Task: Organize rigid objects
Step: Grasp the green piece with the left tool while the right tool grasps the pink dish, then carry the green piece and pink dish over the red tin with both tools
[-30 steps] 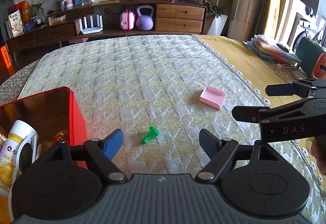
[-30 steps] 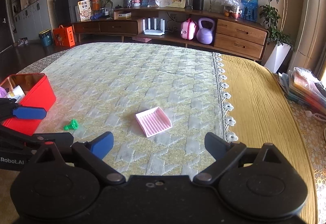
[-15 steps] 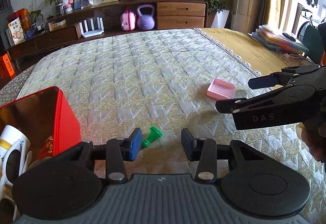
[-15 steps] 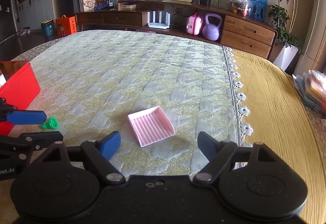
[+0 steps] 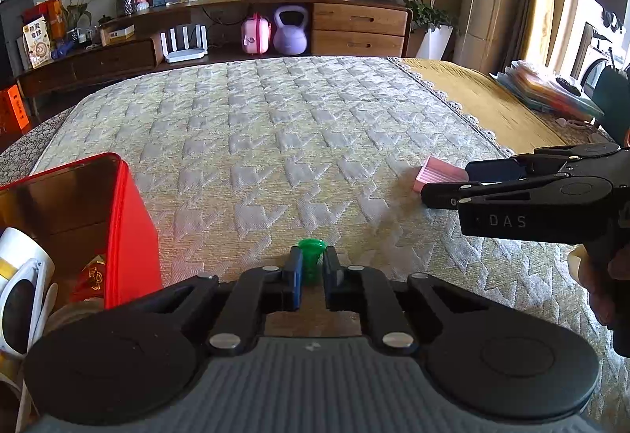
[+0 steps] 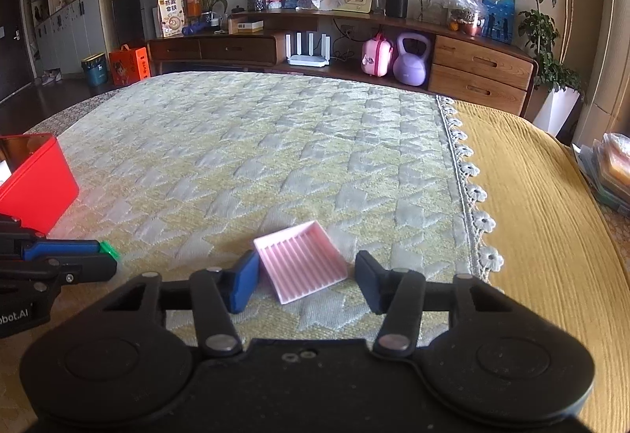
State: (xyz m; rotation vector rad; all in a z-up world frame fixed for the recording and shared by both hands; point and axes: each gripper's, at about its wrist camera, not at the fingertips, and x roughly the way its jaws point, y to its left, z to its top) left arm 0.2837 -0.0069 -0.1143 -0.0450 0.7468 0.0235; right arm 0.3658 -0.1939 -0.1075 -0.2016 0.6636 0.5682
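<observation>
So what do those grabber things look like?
Each hand-held gripper is black plastic with two round discs and silver screws. The left hand-held gripper and right hand-held gripper each have one blue finger pad and one dark one. White letters read "DAS".

Both grippers angled down, side by side.
The left gripper point(image 5: 312, 267) has its jaws clamped on a small green piece point(image 5: 312, 255); the right gripper point(image 6: 305, 281) has just been closing, its jaws apart around a pink tray point(image 6: 301, 265).

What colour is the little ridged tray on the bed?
Pink. The ridged tray shows best in the right wrist view.
</observation>
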